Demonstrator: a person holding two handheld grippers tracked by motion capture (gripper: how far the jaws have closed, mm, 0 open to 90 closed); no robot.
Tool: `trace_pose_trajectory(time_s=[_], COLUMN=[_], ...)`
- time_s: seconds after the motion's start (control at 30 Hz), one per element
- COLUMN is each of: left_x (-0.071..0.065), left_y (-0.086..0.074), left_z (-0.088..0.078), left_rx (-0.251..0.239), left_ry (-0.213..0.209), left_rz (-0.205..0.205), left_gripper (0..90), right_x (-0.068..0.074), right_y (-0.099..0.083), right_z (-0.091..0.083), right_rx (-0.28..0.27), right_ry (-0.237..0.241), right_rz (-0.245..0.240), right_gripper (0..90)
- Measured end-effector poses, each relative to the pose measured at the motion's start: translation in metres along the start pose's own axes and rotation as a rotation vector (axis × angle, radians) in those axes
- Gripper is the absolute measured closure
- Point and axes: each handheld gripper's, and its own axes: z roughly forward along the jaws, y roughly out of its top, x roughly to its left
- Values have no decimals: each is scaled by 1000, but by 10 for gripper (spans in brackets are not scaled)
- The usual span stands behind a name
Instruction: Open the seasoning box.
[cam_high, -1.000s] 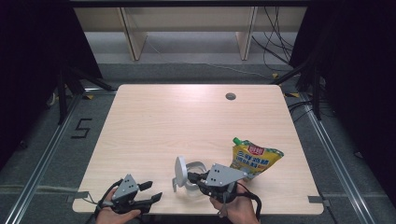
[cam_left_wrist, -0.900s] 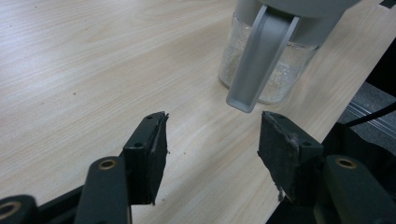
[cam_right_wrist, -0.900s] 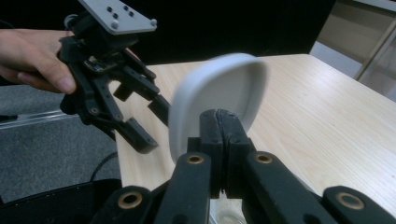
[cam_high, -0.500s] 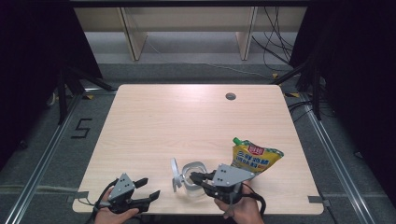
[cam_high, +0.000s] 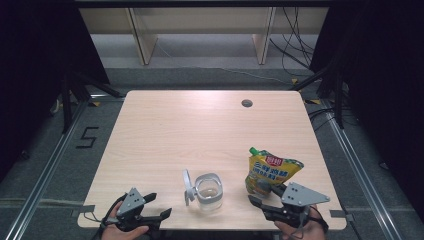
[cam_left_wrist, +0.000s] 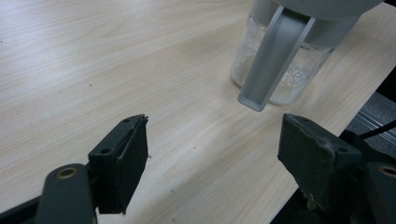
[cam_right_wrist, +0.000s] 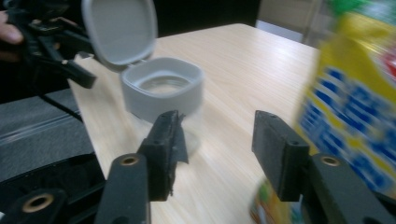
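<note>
Setting: pale wood-grain tabletop (cam_high: 200, 130) in a dark room, open shelving behind it, cables on the floor to the right.

Item 1, jar (cam_high: 208, 190): clear, square-shouldered, with a grey collar and a grey hinged lid (cam_high: 187, 186) standing open at its left. It stands upright near the front edge of the tabletop, between the two hands. The left gripper view shows the lid's latch tab hanging down the wall and what look like pale grains low inside. Judged rigid, light and smooth-sided; if the body is glass it would chip when knocked. Best hold: across the grey collar or the flat walls just below it, not by the lid, which would swing on its hinge.

Item 2, refill pouch (cam_high: 271, 171): yellow and blue, green spout corner at the top, propped near the front right of the tabletop, apart from the jar. Judged soft and slippery, contents shifting when squeezed. Best hold: the upper seam or a firm pinch across the body.

Item 3, right hand-held gripper (cam_high: 259, 201): just in front of the pouch, jaws have just been opening, now spread with nothing between them; the pouch sits beside one jaw in the right gripper view.

Item 4, left hand-held gripper (cam_high: 159, 207): front left corner, jaws have just been opening, spread wide and empty, aimed toward the jar.
</note>
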Motion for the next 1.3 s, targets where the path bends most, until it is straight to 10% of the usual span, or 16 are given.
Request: trace_pose_trajectory(time_s=[0.4,0.83,1.3], left_x=[-5,-6,-5], left_y=[2,3,3], left_z=[0,0,1], left_rx=[-23,-35,-21], left_ry=[-35,-40,-42], left_rz=[9,12,20], left_gripper=[214,199,197], right_x=[-26,-44,-59], right_y=[-32,-52,-56], right_z=[-35,-35,-14], right_rx=[63,78,37], right_ry=[-197,-249,-203], right_rz=[159,221,167], right_gripper=[426,345,157])
